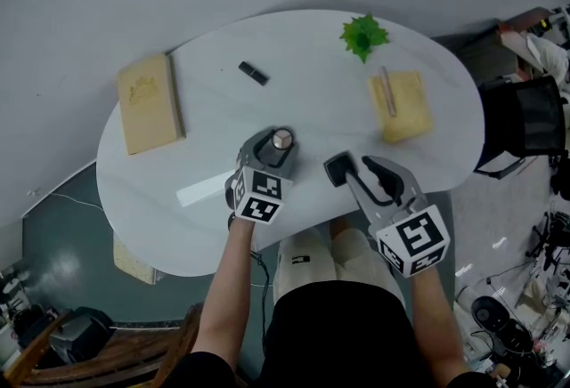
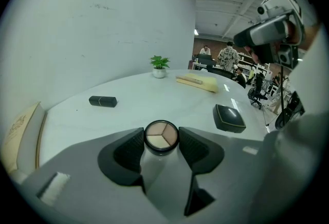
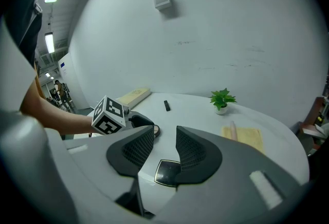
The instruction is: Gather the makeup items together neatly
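Two makeup items sat nearest me on the white table [image 1: 312, 101]: a round three-shade palette pot [image 1: 282, 139] and a black square compact [image 3: 167, 171], near each other but apart. My left gripper [image 2: 161, 142] had its jaws wide with the pot between them and the pads against its sides. As far as I could tell, the pot was resting on the tabletop. My right gripper [image 3: 163, 141] stood narrowly parted and empty, with the compact lying flat just beyond its tips.

Farther out, a black lipstick tube [image 2: 103, 100] lay alone, well apart from both. At the far right a slim pinkish stick [image 1: 387, 91], perhaps a brush or pencil, rested on a yellow cloth [image 1: 408, 115] near the potted plant [image 1: 362, 36]. A tan book [image 1: 150, 101] lay far left.

I judged the gathering barely begun. Pot and compact were close but not lined up, and the lipstick and stick were yet to be brought in.
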`<state>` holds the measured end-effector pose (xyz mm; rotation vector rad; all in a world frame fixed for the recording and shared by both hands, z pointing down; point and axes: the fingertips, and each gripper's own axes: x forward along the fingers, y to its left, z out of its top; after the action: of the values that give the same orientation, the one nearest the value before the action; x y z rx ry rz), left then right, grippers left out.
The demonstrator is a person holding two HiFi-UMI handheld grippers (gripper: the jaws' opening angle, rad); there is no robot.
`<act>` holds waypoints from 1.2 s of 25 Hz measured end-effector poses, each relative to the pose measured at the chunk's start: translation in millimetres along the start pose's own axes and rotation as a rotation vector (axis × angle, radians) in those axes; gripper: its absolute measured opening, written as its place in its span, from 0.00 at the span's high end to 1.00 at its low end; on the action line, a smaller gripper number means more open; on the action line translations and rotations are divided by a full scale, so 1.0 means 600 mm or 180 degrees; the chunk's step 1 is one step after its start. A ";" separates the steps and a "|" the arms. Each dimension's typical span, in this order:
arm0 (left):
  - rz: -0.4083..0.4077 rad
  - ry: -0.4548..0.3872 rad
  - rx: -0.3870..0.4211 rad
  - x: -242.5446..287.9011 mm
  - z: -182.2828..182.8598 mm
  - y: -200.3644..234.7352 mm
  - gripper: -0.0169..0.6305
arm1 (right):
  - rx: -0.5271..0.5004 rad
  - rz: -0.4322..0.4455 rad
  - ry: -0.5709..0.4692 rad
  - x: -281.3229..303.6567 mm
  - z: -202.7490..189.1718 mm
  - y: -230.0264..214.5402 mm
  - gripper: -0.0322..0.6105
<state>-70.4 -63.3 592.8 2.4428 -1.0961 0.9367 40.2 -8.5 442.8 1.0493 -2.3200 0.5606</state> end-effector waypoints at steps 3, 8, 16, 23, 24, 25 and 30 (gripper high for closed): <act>0.0014 0.0021 0.0006 -0.011 -0.009 -0.001 0.65 | 0.0001 -0.0008 0.0004 0.003 -0.003 0.000 0.77; 0.0033 0.0044 -0.0035 -0.032 -0.029 -0.006 0.65 | 0.0016 -0.0017 0.0023 0.011 -0.012 0.003 0.77; 0.0089 0.0064 -0.0105 -0.056 -0.058 -0.007 0.65 | 0.0002 0.0004 0.0117 0.023 -0.029 0.015 0.77; 0.0095 0.0052 -0.0151 -0.061 -0.068 -0.009 0.65 | 0.0056 0.0060 0.0131 0.030 -0.034 0.029 0.77; 0.0094 0.0042 -0.0159 -0.061 -0.068 -0.009 0.65 | 0.0061 0.0059 0.0125 0.029 -0.034 0.030 0.77; 0.0091 0.0031 -0.0162 -0.061 -0.068 -0.009 0.64 | 0.0067 0.0056 0.0121 0.029 -0.035 0.029 0.77; 0.0084 0.0015 -0.0161 -0.065 -0.067 -0.009 0.62 | 0.0066 0.0006 0.0168 0.028 -0.046 0.021 0.72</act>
<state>-103.7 -17.8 596.2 2.3901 -1.1390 0.9109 29.2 5.4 472.3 1.0296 -2.2743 0.6072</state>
